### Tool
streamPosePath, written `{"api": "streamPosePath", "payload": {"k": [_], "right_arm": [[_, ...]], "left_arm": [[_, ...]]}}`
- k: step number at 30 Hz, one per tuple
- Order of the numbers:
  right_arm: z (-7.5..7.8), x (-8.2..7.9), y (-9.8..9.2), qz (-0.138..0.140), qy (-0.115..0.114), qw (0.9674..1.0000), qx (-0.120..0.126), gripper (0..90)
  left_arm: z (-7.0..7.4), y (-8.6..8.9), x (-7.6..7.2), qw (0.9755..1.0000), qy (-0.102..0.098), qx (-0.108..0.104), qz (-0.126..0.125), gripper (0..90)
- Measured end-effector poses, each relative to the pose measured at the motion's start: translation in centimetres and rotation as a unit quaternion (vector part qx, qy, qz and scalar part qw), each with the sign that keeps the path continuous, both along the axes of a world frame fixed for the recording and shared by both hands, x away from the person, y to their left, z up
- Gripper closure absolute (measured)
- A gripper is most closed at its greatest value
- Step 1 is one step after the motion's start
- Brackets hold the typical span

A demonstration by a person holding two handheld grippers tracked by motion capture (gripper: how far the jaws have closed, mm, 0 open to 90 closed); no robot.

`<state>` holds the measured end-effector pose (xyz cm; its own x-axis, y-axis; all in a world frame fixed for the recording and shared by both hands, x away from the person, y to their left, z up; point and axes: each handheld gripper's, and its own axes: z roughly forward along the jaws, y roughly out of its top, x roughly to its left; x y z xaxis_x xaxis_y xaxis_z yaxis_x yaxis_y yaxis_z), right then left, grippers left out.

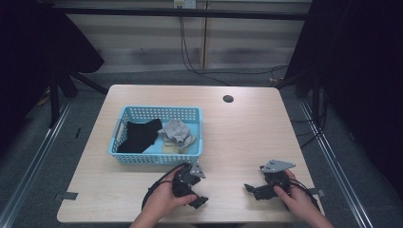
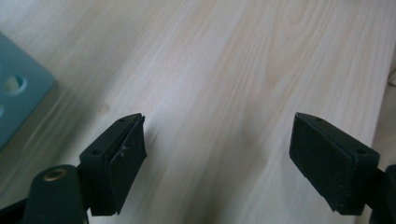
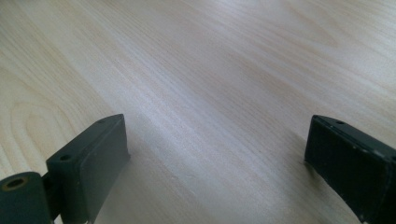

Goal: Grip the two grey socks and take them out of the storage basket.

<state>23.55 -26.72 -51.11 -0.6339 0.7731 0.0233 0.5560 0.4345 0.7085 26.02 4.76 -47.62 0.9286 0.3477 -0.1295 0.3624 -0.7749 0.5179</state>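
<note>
A light blue plastic basket (image 1: 122,157) stands on the left half of the wooden table (image 1: 247,133). Inside it lie a black cloth (image 1: 139,135), a crumpled grey cloth (image 1: 175,129) and a pale beige piece (image 1: 177,147) under the grey one. My left gripper (image 1: 197,190) is held low over the table just in front of the basket, open, with nothing between its jaws. In the left gripper view the left gripper (image 2: 219,126) faces bare wood, with a basket corner (image 2: 18,93) at the left. My right gripper (image 1: 254,185) rests near the front right, open; the right gripper (image 3: 217,126) spans bare wood.
A round cable hole (image 1: 228,99) sits near the table's far edge. Black cables (image 1: 190,61) run across the floor behind the table. Dark curtains (image 1: 361,71) and metal frame legs flank both sides. Bare wood lies between and beyond the two grippers.
</note>
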Motion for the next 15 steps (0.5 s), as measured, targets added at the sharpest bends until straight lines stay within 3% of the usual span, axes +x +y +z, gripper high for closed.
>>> {"api": "streamPosePath", "payload": {"k": [7, 8, 11, 15], "right_arm": [[0.0, 0.0, 0.0, -0.003, 0.003, 1.0000, 0.001, 5.4], [0.0, 0.0, 0.0, -0.002, 0.002, 1.0000, 0.000, 5.4], [0.0, 0.0, 0.0, -0.003, 0.003, 1.0000, 0.001, 5.4], [0.0, 0.0, 0.0, -0.002, 0.003, 1.0000, 0.000, 5.4]], "left_arm": [[1.7, 1.1, 0.1, 0.9992, 0.033, 0.021, 0.012, 18.4], [1.8, 1.3, 0.3, 0.9990, 0.031, 0.033, 0.000, 18.4], [2.1, 1.7, 0.4, 0.9974, 0.050, 0.052, 0.001, 18.5], [2.5, 2.0, 0.8, 0.9958, 0.070, 0.060, -0.001, 19.4]]}}
